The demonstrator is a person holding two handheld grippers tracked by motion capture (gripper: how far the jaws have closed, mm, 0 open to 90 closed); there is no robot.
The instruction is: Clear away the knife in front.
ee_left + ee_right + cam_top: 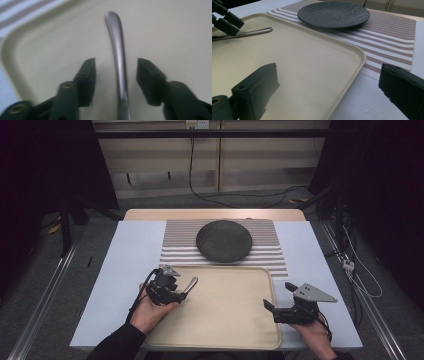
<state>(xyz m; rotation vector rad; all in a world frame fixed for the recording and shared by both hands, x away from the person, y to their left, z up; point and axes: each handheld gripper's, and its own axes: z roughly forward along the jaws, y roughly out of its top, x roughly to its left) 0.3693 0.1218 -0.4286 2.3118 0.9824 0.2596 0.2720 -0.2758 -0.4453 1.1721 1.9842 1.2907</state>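
We wear dark sleeves at the frame's bottom, gripping each black tool, the right tool (274,296) topped by a grey three-cornered plate.

Plate (223,240) behind tray (225,320)

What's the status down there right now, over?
Left hand-held gripper open, straddling the metal utensil handle on the tray. Right hand-held gripper open at tray's edge. Nothing blocking.

Dim room, grey floor (75,265), pale wall panels (160,155), trailing cables (235,195).
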